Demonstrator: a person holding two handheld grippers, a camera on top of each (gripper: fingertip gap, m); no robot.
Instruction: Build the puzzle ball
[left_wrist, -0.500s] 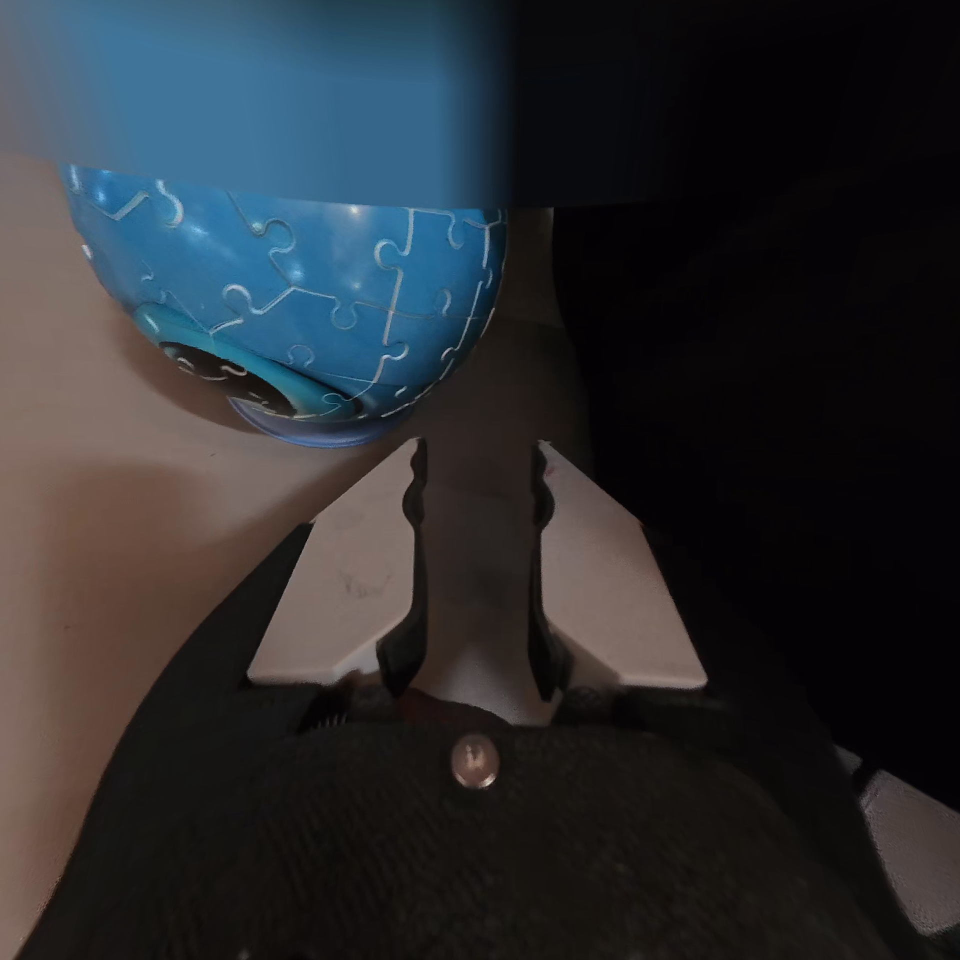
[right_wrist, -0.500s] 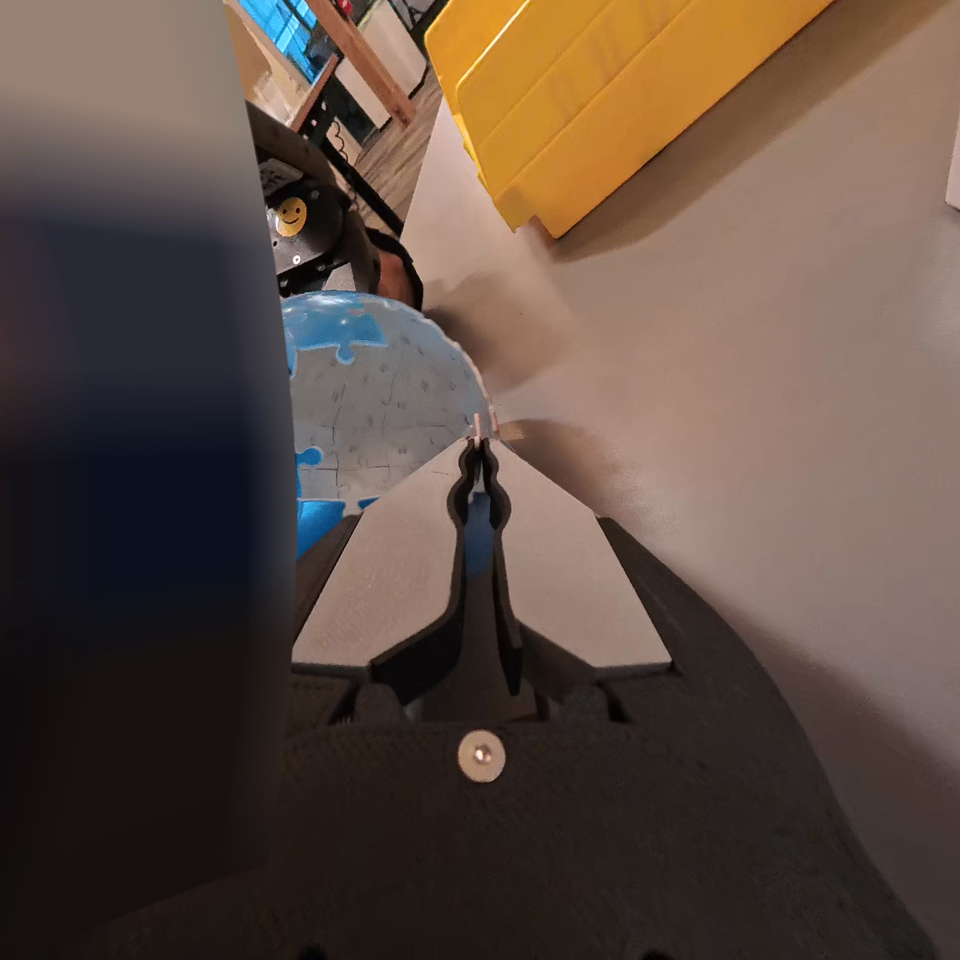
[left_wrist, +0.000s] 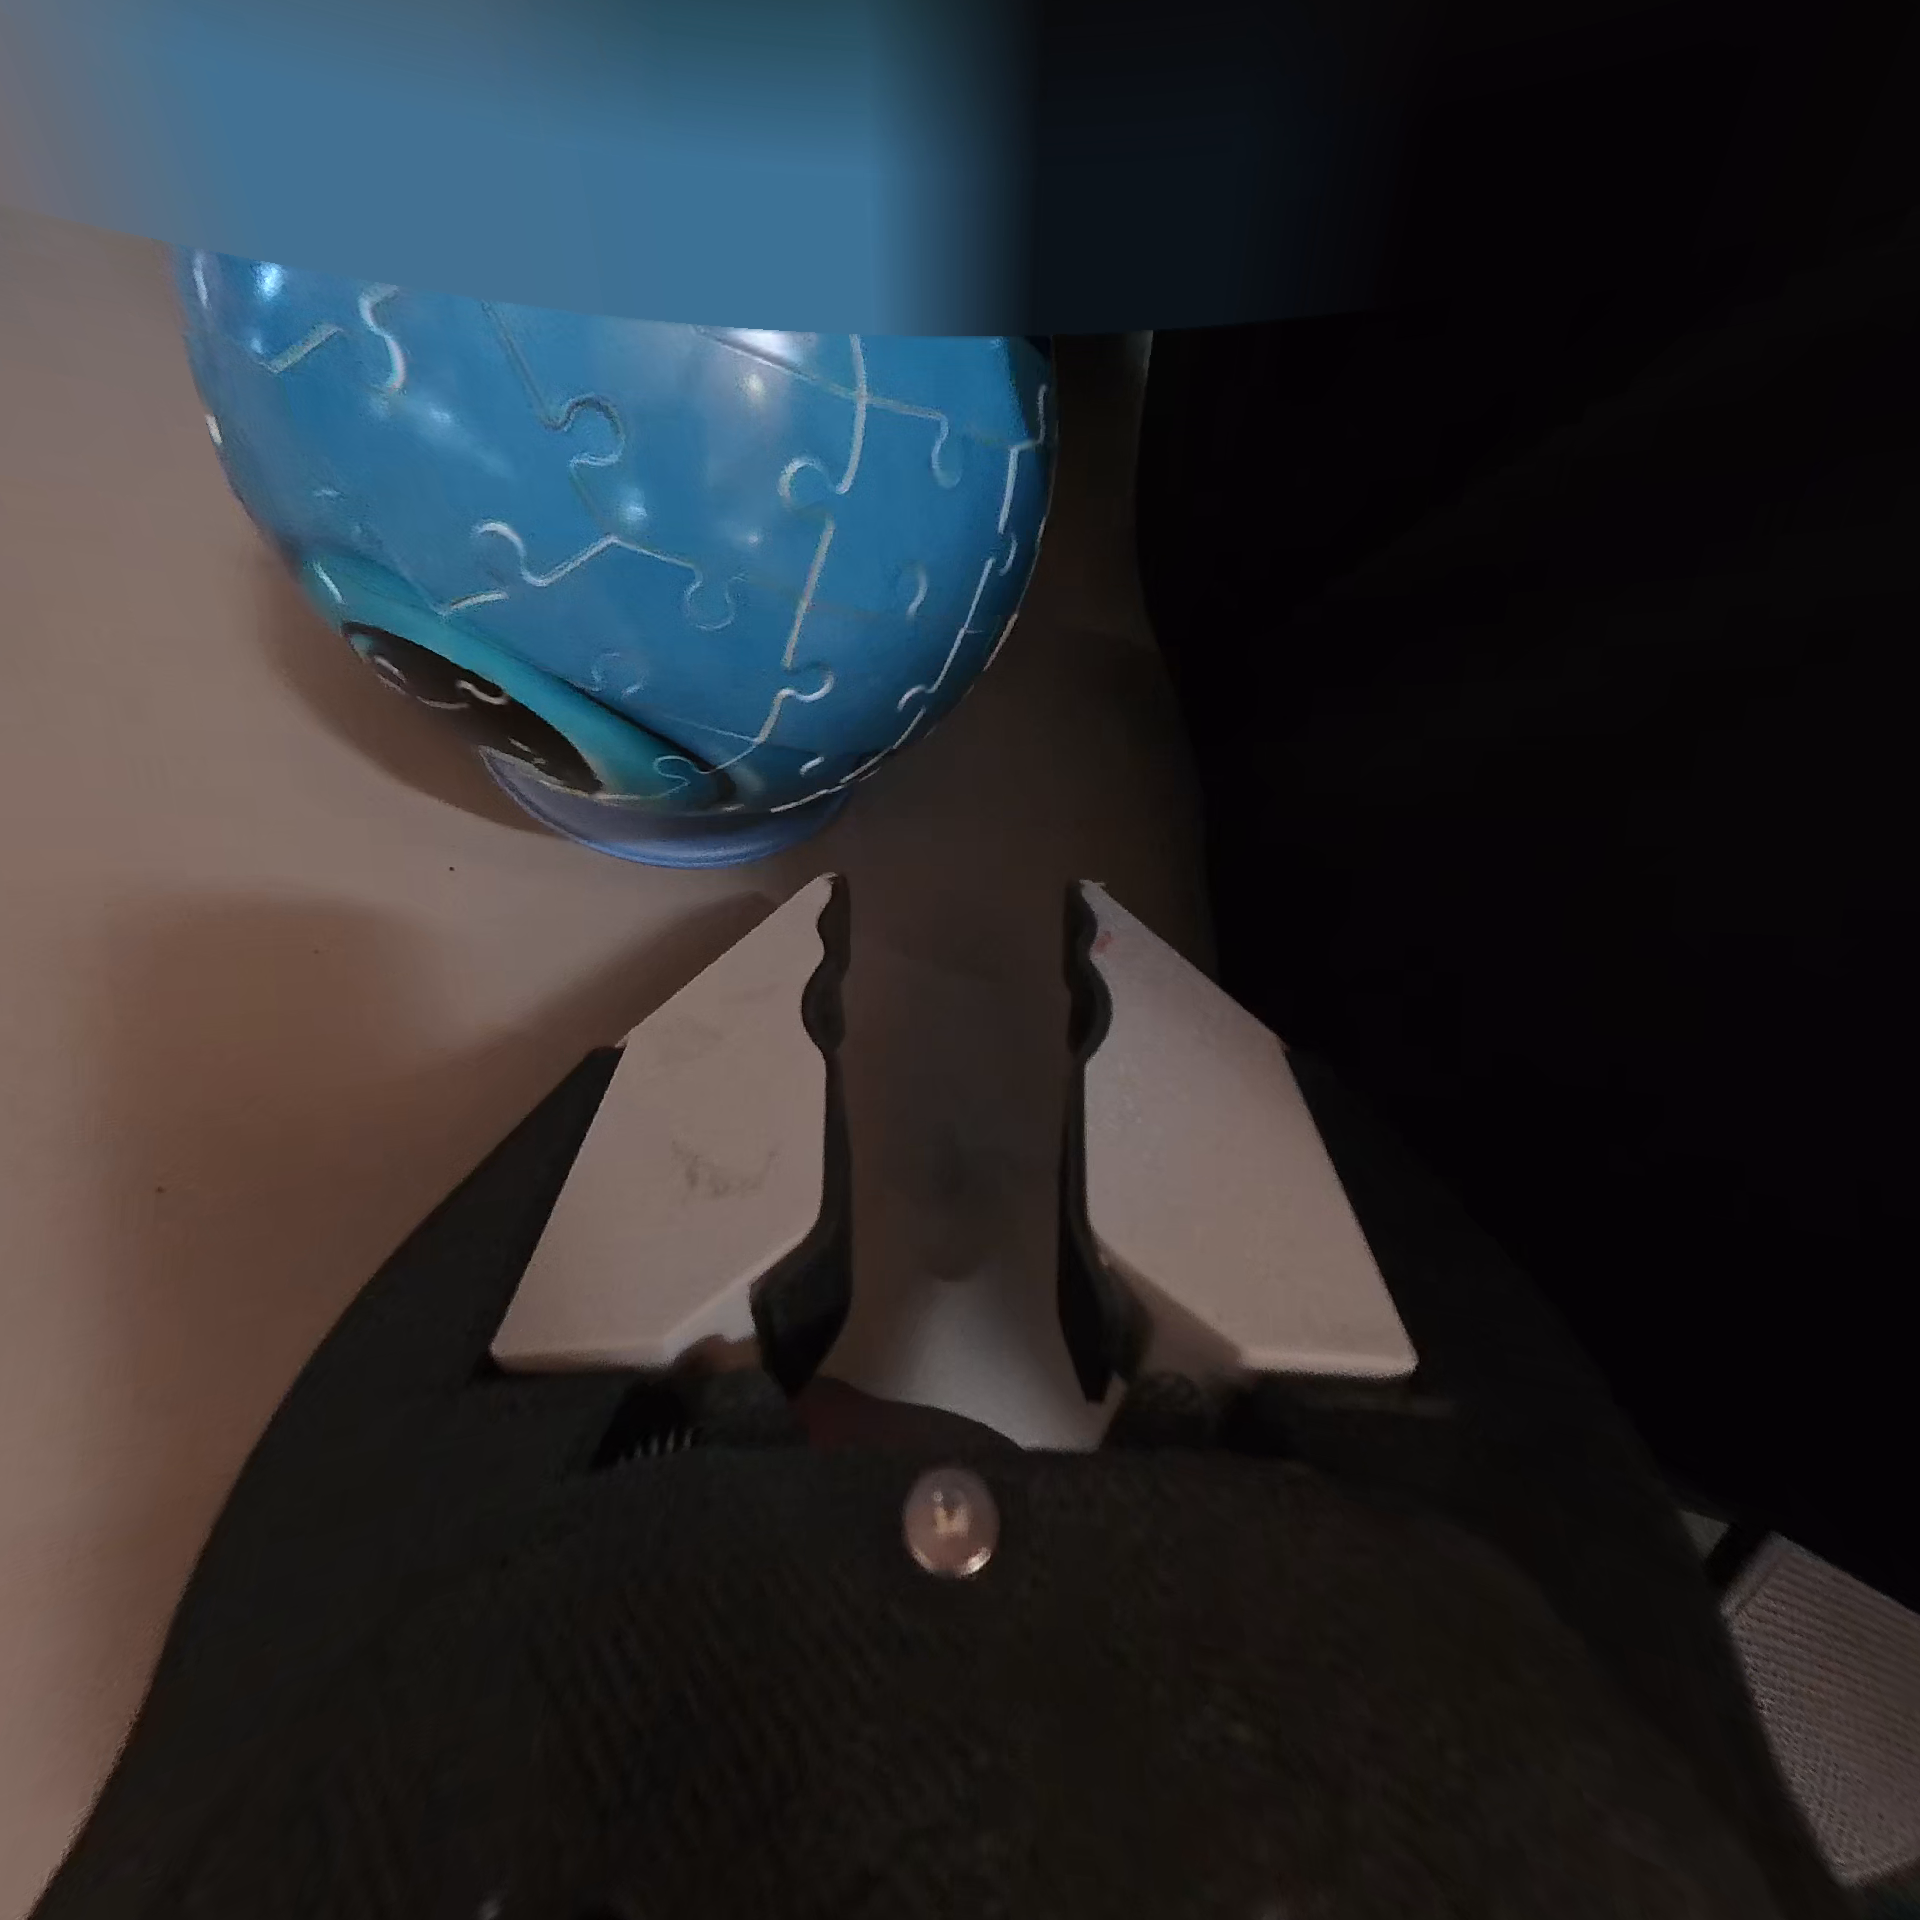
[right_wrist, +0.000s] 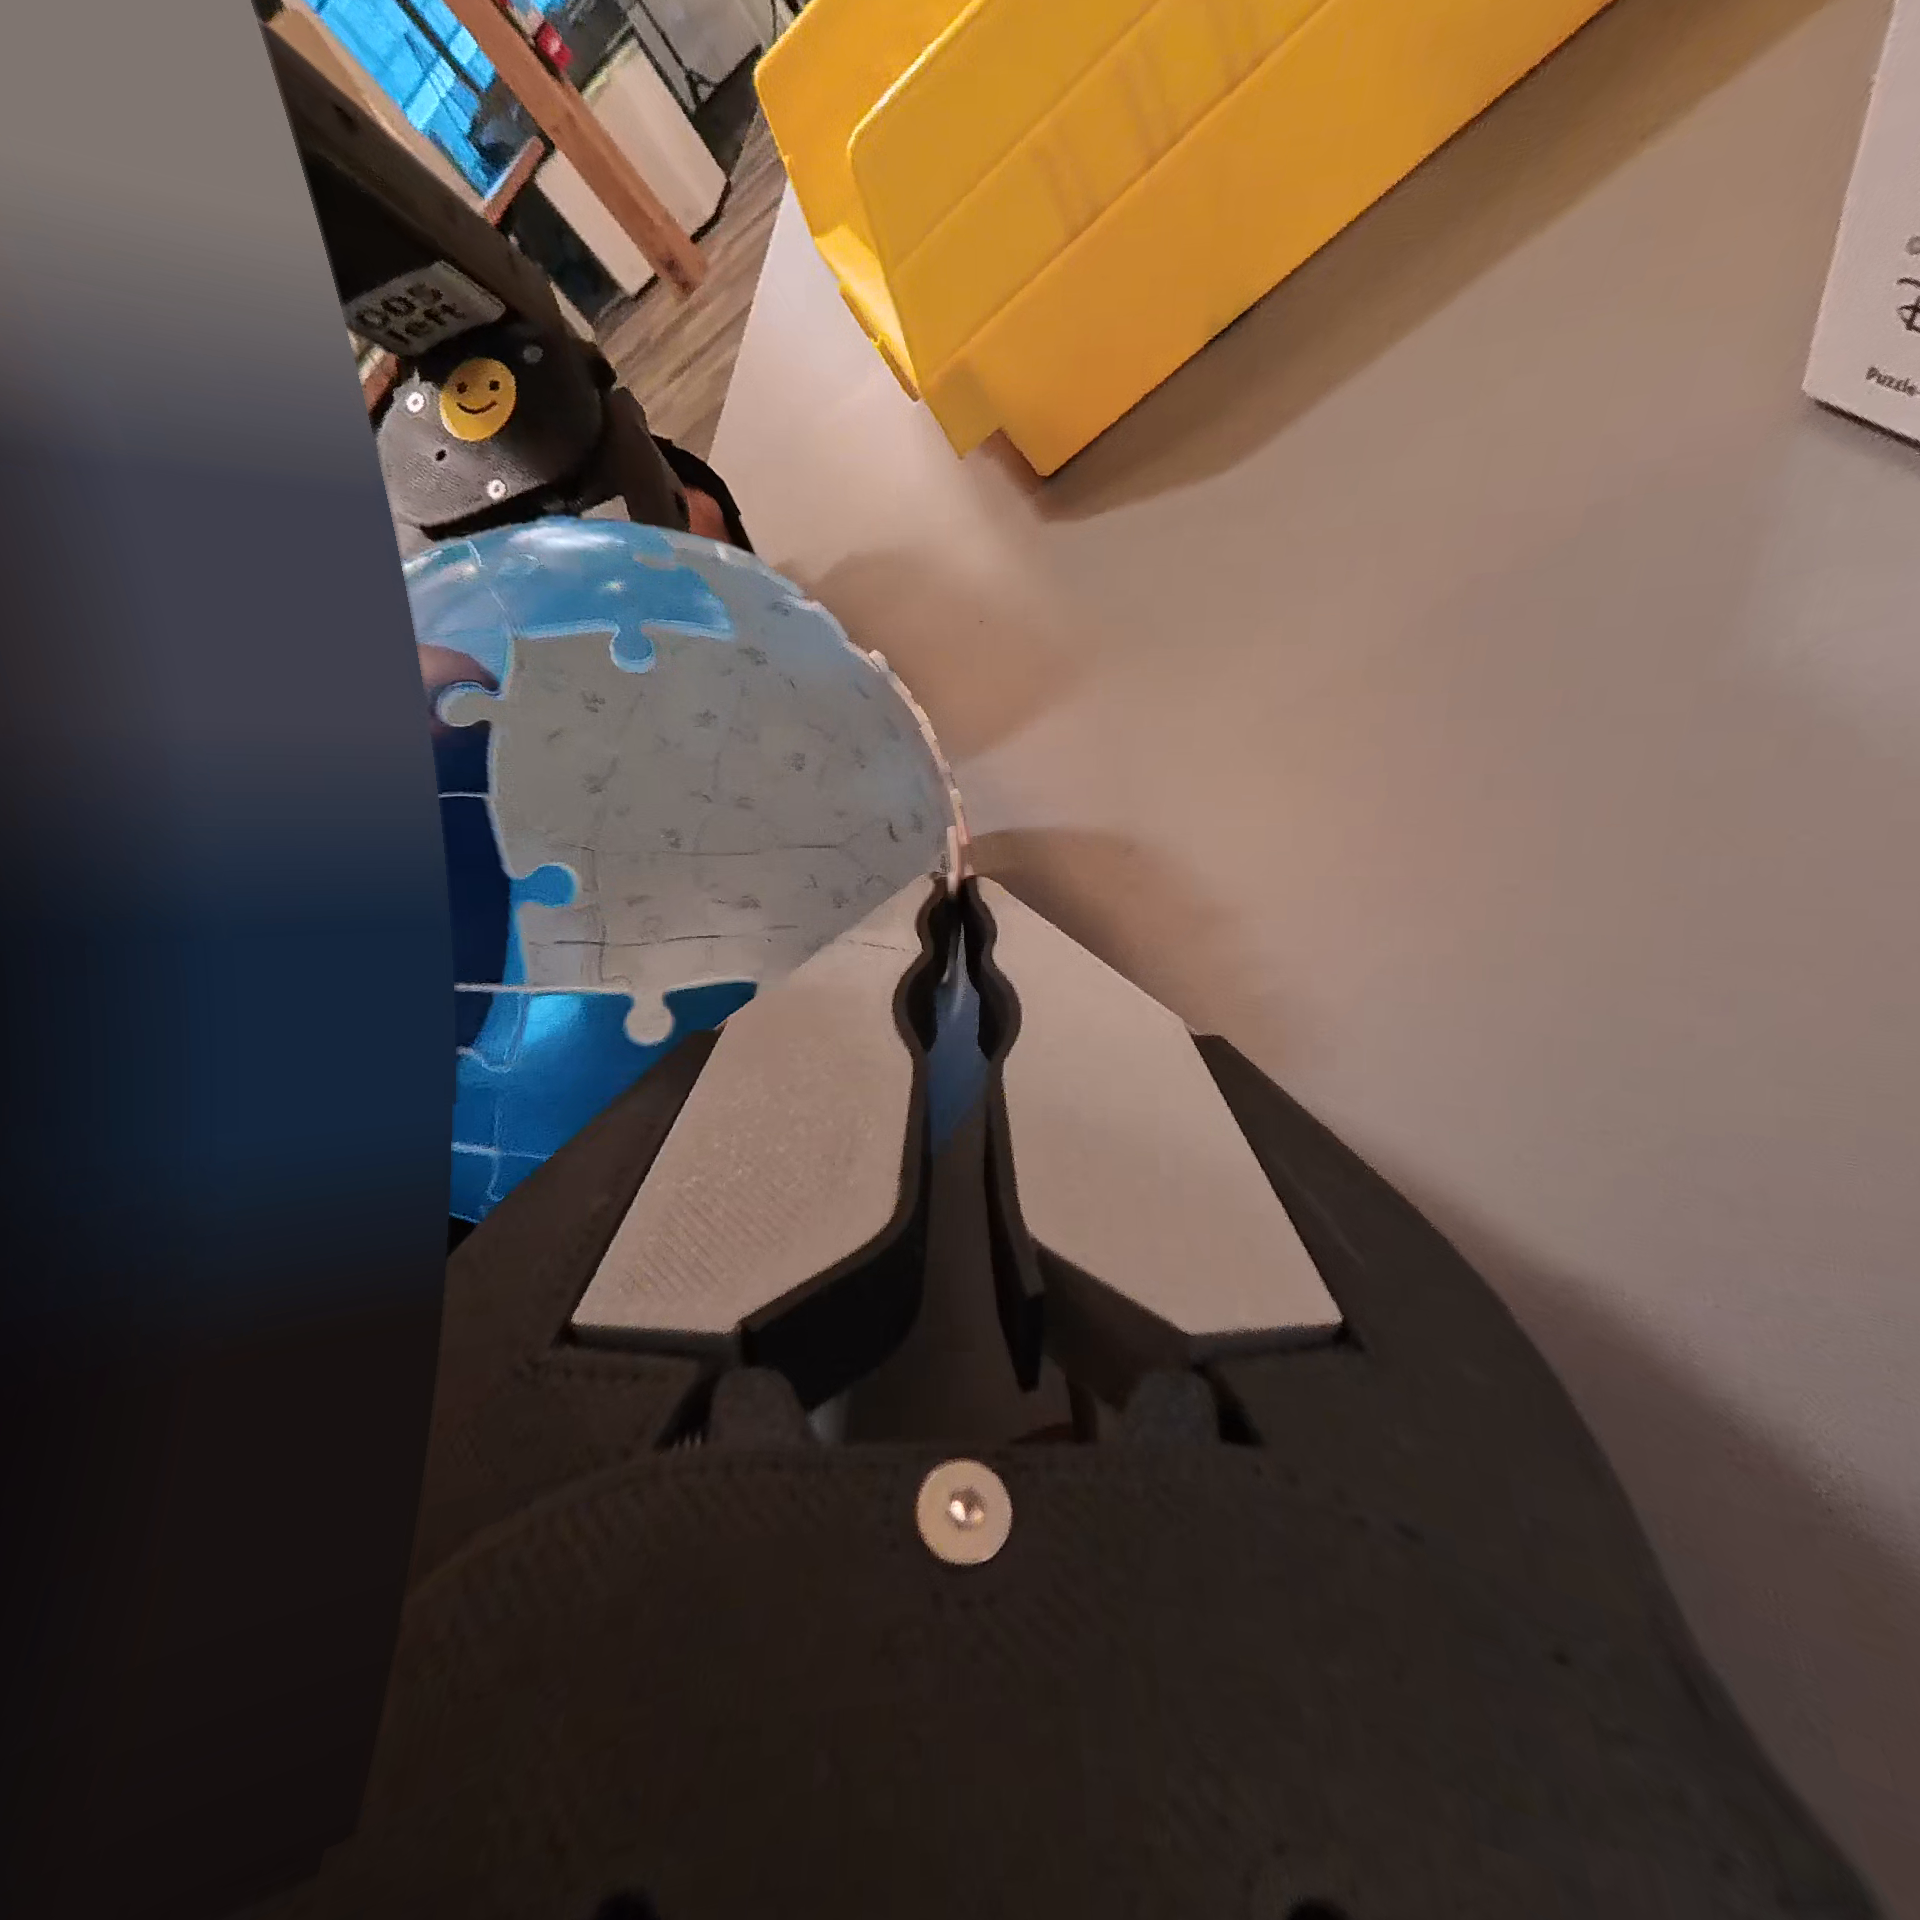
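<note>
The puzzle ball (left_wrist: 675, 540) is a partly built blue shell that sits on a blue ring stand (left_wrist: 675, 831) on the tan table. My left gripper (left_wrist: 956, 904) is open and empty, just in front of the stand and apart from it. In the right wrist view the ball's pale grey inner side (right_wrist: 707, 790) and its blue outer side show. My right gripper (right_wrist: 961, 894) is shut on a thin blue puzzle piece (right_wrist: 956, 1049) at the ball's open rim. The left gripper's body (right_wrist: 478, 416), with a yellow sticker, shows behind the ball.
Yellow bins (right_wrist: 1091, 208) stand at the far side of the table (right_wrist: 1455, 831). A white printed sheet (right_wrist: 1881, 260) lies at the right edge. Blurred patches cover the top of the left wrist view and the left of the right wrist view. Spacing between my two grippers at the tips: around 15 cm.
The right wrist view has shifted a little, so more of the ball's inner side shows. The right gripper stays shut at the rim. The left gripper stays open, and the ball sits slightly further right in its view.
</note>
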